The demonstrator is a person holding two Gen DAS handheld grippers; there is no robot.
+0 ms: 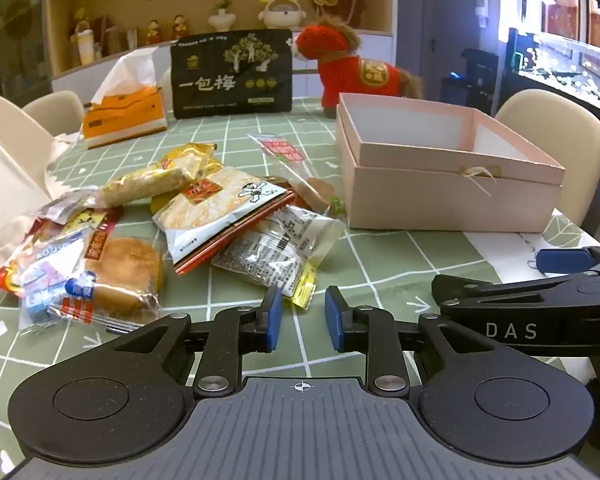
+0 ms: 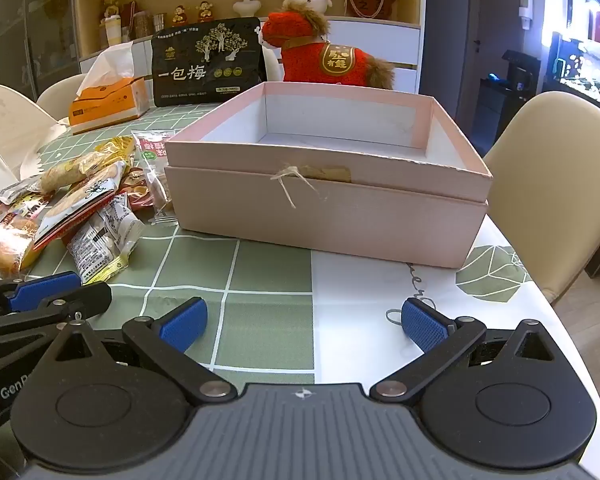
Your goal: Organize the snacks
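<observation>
Green checked cloth covers the table [image 1: 380,264]. My snacks [image 1: 228,216] lie heaped just left of the pink box [image 2: 328,200], which is empty, so nothing is sorted yet. My left gripper [image 1: 302,318] has its jaws narrowly apart on nothing; my right gripper [image 2: 302,320] is spread wide, empty.

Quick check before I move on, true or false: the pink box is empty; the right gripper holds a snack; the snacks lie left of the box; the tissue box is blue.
1. The pink box is empty. True, as far as its inside shows.
2. The right gripper holds a snack. False: it is open and empty.
3. The snack pile lies left of the box. True.
4. The tissue box is blue. False: it is orange.
</observation>
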